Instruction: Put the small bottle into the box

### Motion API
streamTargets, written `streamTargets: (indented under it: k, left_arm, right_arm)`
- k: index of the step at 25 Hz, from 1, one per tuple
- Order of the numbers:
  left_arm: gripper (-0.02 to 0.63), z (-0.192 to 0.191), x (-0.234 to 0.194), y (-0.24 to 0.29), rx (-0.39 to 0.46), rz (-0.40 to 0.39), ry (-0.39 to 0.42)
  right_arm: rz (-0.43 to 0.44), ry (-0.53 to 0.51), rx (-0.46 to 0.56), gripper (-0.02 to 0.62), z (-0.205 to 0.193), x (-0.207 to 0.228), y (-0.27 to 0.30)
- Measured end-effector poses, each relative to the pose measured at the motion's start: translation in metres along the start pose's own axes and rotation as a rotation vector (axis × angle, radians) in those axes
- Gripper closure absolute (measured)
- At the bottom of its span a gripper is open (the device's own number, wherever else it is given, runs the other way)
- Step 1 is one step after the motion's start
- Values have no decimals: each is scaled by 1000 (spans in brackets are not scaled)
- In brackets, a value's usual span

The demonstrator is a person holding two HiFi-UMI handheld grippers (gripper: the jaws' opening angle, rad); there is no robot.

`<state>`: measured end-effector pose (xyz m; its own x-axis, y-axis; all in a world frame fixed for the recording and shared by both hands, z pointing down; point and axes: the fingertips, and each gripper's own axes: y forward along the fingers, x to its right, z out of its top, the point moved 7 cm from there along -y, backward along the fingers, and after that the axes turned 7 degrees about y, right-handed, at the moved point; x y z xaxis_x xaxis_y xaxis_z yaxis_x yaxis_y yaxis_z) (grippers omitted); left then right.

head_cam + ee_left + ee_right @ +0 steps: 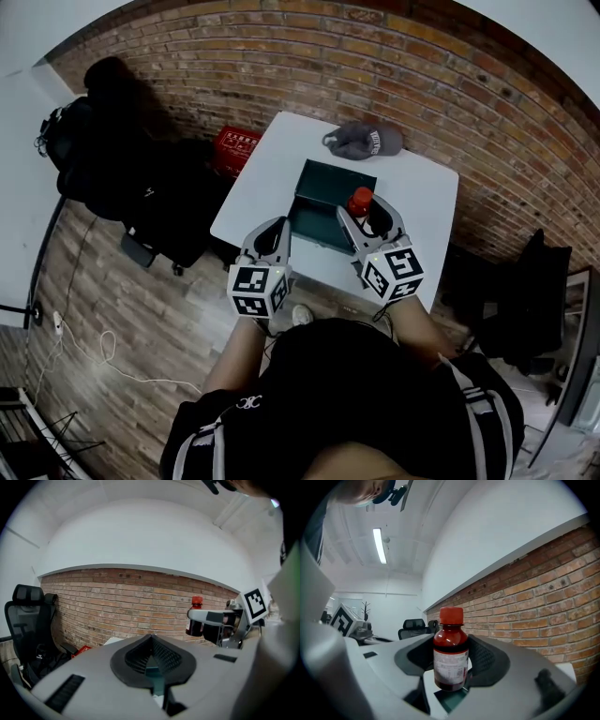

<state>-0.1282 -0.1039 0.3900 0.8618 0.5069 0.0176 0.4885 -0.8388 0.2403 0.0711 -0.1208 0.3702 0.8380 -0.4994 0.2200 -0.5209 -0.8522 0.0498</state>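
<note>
Right hand-held gripper (364, 214) clenching upright small bottle (450, 651) over box (323, 178); left hand-held gripper (279, 225) closed, empty.

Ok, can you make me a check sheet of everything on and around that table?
Surface: white table, box and cap on it.
Job's things: small bottle, red lid, upright, held over the open green box, not yet inside.
Clutter: grey cap near the table's far edge.
Grippers: right gripper shut on the small bottle; left gripper shut, empty, beside the box.
Cables: white cable on the wooden floor, left.
Surroundings: brick wall, red crate, black chairs.
</note>
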Motion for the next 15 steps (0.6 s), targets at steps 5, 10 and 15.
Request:
streamTargets:
  k: [5, 10, 15]
  left_arm:
    - [594, -18, -39, 20, -52, -45, -25]
    - [592, -27, -44, 44, -84, -52, -32]
    - [594, -37, -51, 65, -124, -29, -58]
  right_arm:
    - [-49, -22, -56, 373, -12, -2, 33]
    - [-33, -32, -150, 373, -30, 19, 56]
    - [30, -80, -232, 373, -43, 33, 76]
